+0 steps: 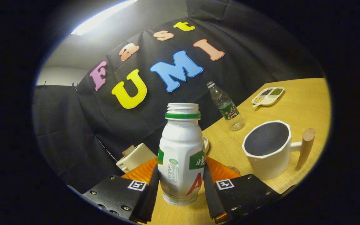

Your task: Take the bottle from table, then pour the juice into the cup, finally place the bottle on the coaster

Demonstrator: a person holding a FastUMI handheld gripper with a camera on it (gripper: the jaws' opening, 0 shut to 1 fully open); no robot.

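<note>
Bottle (181, 156) w/o cap, gripper (181, 184) fingers clamped on both sides, above wood table (295, 103) nr cup (269, 151).

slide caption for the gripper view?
Tongs clamp the uncapped white bottle, tilted view; empty white cup beyond on the table.

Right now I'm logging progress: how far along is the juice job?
Early. The gripper is closed on the white bottle, cap off; whether it has left the table I can't tell. The bottle is upright, so pouring into the cup beyond the fingers hasn't begun. Setting it on the coaster comes last.
</note>
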